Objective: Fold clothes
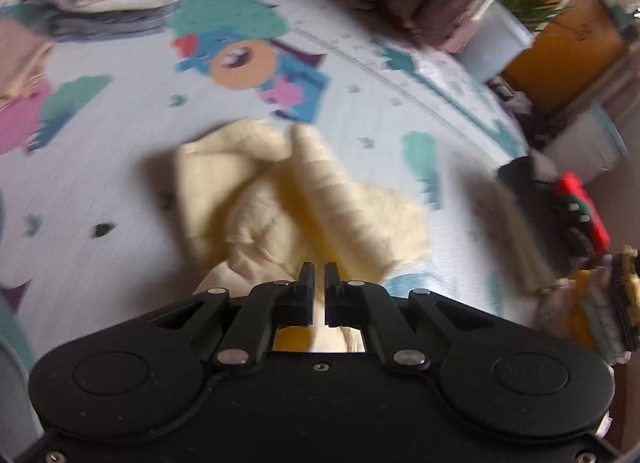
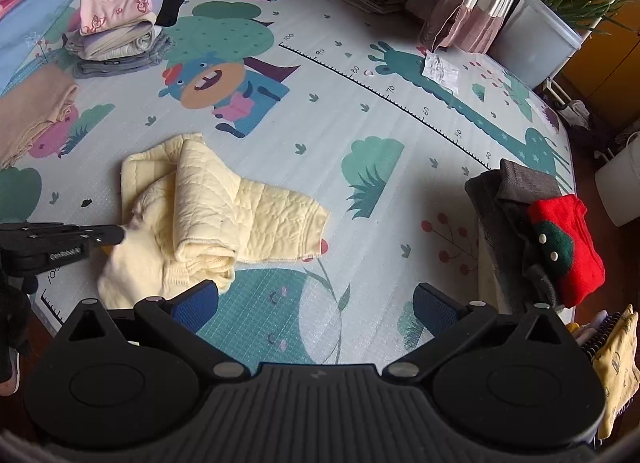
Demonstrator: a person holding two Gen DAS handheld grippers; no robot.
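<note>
So far one stack of folded clothes sits at 11 o'clock, the crumpled yellow quilted garment lies mid-mat w/ left gripper pinching its near edge, right gripper spread empty, unfolded pile at 3 o'clock left.

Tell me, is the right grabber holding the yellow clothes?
No, the right gripper has its jaws wide apart over the play mat, and the yellow garment lies off to one side of it.
</note>
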